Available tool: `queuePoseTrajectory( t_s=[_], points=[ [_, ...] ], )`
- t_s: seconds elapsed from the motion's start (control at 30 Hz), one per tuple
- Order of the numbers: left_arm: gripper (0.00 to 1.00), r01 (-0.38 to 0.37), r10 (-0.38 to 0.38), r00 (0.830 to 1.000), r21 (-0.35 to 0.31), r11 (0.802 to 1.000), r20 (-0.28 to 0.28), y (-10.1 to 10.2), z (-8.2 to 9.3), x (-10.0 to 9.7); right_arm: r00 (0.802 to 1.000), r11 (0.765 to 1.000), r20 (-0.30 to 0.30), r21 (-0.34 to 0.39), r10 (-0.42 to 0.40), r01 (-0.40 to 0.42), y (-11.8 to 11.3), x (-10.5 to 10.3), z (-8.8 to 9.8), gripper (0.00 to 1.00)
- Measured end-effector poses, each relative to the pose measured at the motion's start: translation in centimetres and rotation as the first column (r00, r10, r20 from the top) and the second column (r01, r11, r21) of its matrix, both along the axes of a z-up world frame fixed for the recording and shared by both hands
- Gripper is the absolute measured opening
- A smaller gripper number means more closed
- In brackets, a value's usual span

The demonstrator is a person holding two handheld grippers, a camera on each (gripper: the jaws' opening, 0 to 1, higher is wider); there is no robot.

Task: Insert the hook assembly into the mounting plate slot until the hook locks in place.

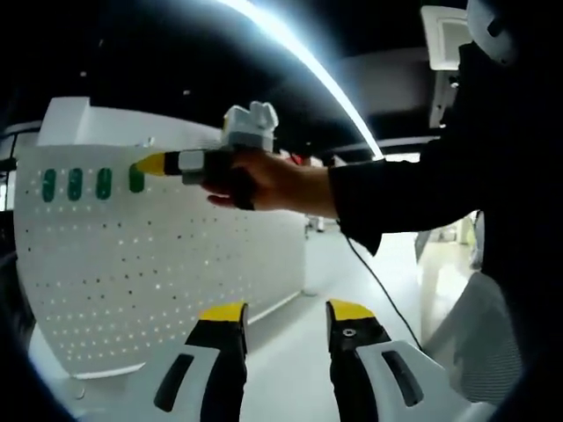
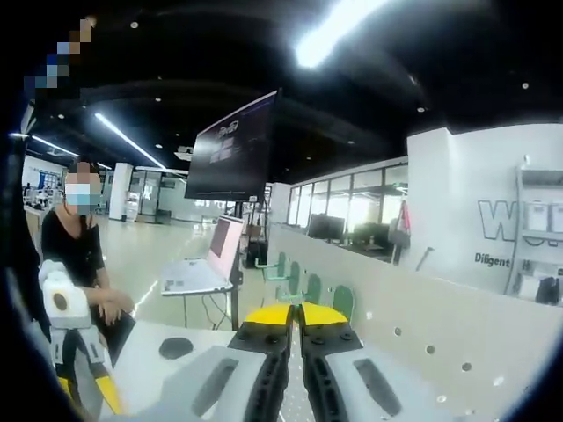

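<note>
A white perforated mounting plate [image 1: 167,264] stands upright across the left gripper view, from nine o'clock toward the centre, with four green hooks [image 1: 89,184] in a row along its upper part at about ten o'clock. Just right of that row, at eleven o'clock, the right gripper [image 1: 158,164] comes in sideways, held by a person's hand [image 1: 264,183] in a dark sleeve, its yellow tips meeting the plate beside the last green hook. At six o'clock the left gripper [image 1: 286,312] rises with its jaws spread apart and nothing between them (it hangs back from the plate). In the right gripper view the green hooks [image 2: 308,286] show at the centre along the plate [image 2: 457,325], which runs off toward three o'clock, and the right gripper [image 2: 295,315] at six o'clock has its yellow tips pressed together; whether they pinch a hook cannot be told. The step in hand looks like seating a hook in its slot. The next move likely calls for a firm, straight push until it locks.
</note>
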State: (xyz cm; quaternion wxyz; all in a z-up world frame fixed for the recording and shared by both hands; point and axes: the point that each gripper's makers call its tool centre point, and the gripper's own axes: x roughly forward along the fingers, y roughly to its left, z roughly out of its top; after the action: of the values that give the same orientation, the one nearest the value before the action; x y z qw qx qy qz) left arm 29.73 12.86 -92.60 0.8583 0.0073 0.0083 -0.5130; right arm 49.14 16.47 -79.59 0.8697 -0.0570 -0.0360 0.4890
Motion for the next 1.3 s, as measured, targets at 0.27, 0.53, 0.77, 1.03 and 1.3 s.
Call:
queuePoseTrajectory(
  t_s=[0.27,0.53,0.77,1.03,1.3],
  points=[
    [0.35,0.001,-0.001,1.0,0.001,1.0,-0.001,0.01,-0.03,0.0,1.0,1.0,0.007,0.0,0.001,-0.001,0.13,0.04,-0.01,0.01],
    [0.35,0.009,-0.009,1.0,0.006,1.0,-0.001,-0.11,-0.14,-0.11,1.0,1.0,0.017,-0.002,0.005,-0.005,0.2,0.08,0.11,0.01],
    [0.34,0.015,-0.015,1.0,0.012,1.0,0.001,-0.19,-0.23,-0.18,1.0,1.0,0.023,0.005,0.0,0.0,0.09,0.09,0.07,0.01],
    [0.34,0.013,-0.013,1.0,0.008,1.0,0.002,-0.08,-0.14,-0.13,0.999,1.0,0.046,-0.012,-0.007,0.008,-0.14,0.12,0.11,0.01],
    [0.33,0.019,-0.019,1.0,0.012,1.0,0.002,-0.17,-0.2,-0.2,0.998,0.999,0.06,-0.045,-0.015,0.018,0.22,0.02,0.1,0.01]
  ],
)
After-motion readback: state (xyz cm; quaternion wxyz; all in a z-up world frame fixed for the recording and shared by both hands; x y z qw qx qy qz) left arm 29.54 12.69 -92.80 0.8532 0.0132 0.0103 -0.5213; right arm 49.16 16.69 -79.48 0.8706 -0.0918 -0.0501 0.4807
